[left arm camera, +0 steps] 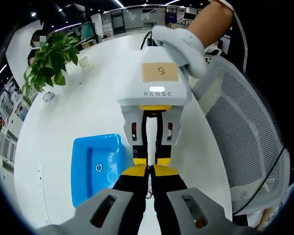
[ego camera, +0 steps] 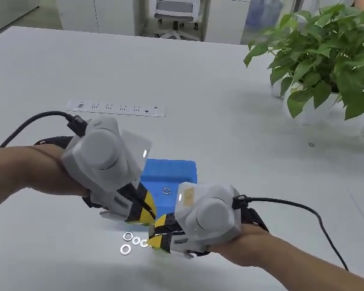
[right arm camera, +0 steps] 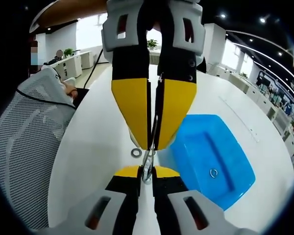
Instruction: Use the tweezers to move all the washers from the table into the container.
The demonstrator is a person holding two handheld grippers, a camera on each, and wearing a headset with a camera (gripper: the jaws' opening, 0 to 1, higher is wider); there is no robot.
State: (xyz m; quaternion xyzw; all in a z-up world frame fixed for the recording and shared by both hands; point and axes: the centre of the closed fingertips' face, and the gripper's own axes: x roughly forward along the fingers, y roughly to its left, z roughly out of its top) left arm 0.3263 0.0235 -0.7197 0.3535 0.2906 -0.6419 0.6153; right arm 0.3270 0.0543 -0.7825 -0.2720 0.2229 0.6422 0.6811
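Note:
My two grippers meet tip to tip over the table. The left gripper point(ego camera: 144, 209) point(left arm camera: 148, 171) is shut, and the right gripper point(ego camera: 159, 233) point(right arm camera: 147, 172) is shut too. Thin metal tweezers point(right arm camera: 155, 117) run between the left gripper's yellow fingers point(right arm camera: 132, 110) down into the right gripper's jaws, so both appear to hold them. A few washers point(ego camera: 133, 240) lie on the white table just below the tips, and one more washer point(right arm camera: 135, 152) lies by the tweezers' end. The blue container point(ego camera: 170, 171) point(left arm camera: 88, 181) point(right arm camera: 201, 147) stands just beyond, with one washer point(ego camera: 166, 191) point(left arm camera: 99, 168) point(right arm camera: 213, 173) inside.
A white power strip point(ego camera: 121, 109) lies further back on the left. A potted plant point(ego camera: 324, 54) stands at the table's far right. A mesh office chair point(left arm camera: 250, 137) point(right arm camera: 24, 147) sits by the near table edge. Cables trail from both grippers.

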